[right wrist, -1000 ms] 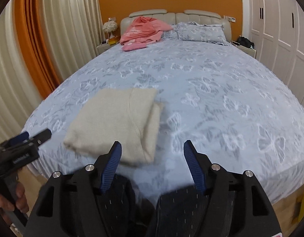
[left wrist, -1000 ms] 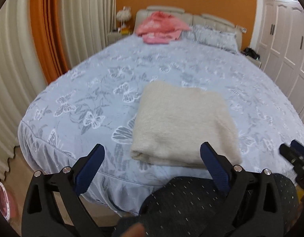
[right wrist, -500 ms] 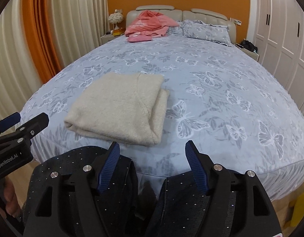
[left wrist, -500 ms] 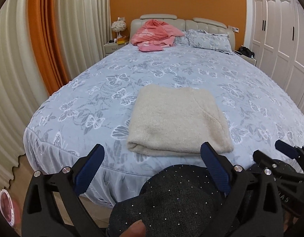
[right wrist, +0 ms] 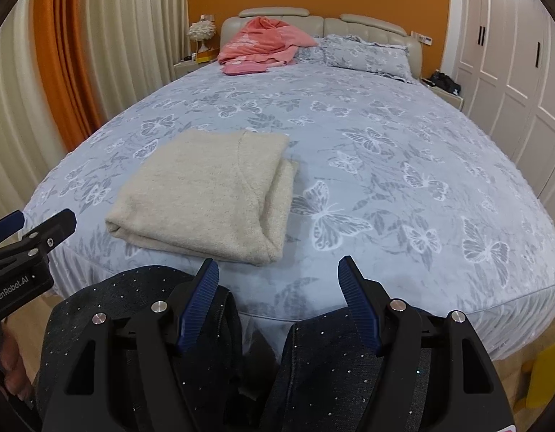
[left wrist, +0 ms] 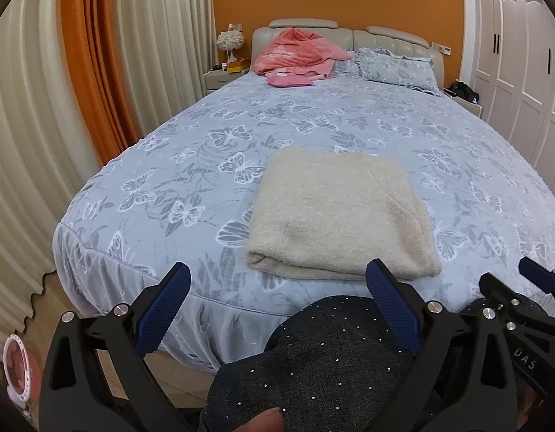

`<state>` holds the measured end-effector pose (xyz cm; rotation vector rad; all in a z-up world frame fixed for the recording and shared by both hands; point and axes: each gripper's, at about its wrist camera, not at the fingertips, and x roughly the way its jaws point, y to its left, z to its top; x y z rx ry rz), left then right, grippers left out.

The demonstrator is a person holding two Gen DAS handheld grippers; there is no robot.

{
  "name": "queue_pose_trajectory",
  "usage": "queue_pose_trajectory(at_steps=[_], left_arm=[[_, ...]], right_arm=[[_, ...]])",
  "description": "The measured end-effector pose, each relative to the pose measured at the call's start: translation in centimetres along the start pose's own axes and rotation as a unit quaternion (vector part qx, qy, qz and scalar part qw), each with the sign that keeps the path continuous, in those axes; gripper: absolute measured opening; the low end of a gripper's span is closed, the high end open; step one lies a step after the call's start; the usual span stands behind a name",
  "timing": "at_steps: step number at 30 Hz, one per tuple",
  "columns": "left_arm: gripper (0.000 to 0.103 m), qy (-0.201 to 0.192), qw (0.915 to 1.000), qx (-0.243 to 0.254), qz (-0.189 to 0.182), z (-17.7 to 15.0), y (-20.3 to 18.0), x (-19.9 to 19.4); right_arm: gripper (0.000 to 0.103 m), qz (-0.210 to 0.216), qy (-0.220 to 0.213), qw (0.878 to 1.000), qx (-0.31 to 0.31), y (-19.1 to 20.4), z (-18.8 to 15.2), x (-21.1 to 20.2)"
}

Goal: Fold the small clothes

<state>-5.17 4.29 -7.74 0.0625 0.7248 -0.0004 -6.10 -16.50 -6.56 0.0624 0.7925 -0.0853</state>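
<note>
Since the cream, fuzzy knitted garment [left wrist: 340, 212] already lies as a neat flat rectangle near the foot edge of the blue-grey butterfly-print bedspread [right wrist: 403, 165], its folding looks finished. Both tools hang short of the bed, above the person's dark speckled trousers [left wrist: 324, 356]. On the left gripper [left wrist: 277, 309] and the right gripper [right wrist: 279, 302] alike, the blue-padded fingers stand wide apart, holding nothing. Well beyond, a loose pink garment [right wrist: 263, 45] is heaped against the padded headboard; judging by the task, reaching it would call for moving up along the bed.
</note>
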Motion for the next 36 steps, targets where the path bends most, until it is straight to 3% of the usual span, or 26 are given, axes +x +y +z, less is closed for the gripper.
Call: queue_pose_trajectory(at_steps=[12,25,29,36], left_arm=[[0.095,0.003,0.9995,0.023,0.020,-0.1,-1.1,0.0],[0.095,0.003,0.9998,0.001,0.022,-0.2,-0.2,0.1],[0.095,0.018,0.9995,0.004,0.026,-0.3,-0.3,0.5],[0.095,0.012,0.9991,0.026,0.030,-0.3,-1.1,0.2]], right_arm=[[0.067,-0.028,-0.008,1.000,-0.003,0.9,-0.3,-0.2],[0.067,-0.031,-0.009,0.999,-0.005,0.8,-0.5,-0.2],[0.067,-0.031,-0.014,0.999,-0.004,0.9,-0.4,-0.4],[0.067,-0.029,-0.019,0.999,0.004,0.8,-0.1,-0.7]])
